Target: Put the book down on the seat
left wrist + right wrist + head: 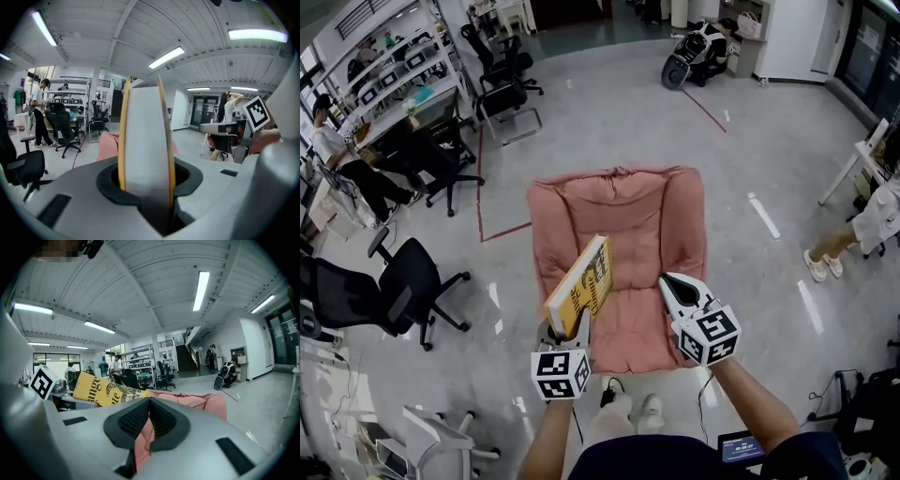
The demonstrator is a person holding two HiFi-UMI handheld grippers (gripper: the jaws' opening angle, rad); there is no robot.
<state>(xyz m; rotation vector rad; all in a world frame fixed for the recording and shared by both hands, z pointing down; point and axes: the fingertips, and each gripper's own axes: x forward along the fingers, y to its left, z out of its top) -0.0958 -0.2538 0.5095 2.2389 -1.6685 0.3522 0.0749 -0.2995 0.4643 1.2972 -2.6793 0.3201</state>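
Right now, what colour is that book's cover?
The book is yellow with dark print, best in right gripper view.

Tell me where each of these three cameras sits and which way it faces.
Head view: on the person's head, facing steeply down at the seat; forearms, left hand-held gripper and right hand-held gripper show.
Left gripper view: on the left one, facing along its jaws, shut on the book.
Right gripper view: on the right one, facing along its shut jaws over the seat.
Shared: head and right gripper views both show the book's cover.
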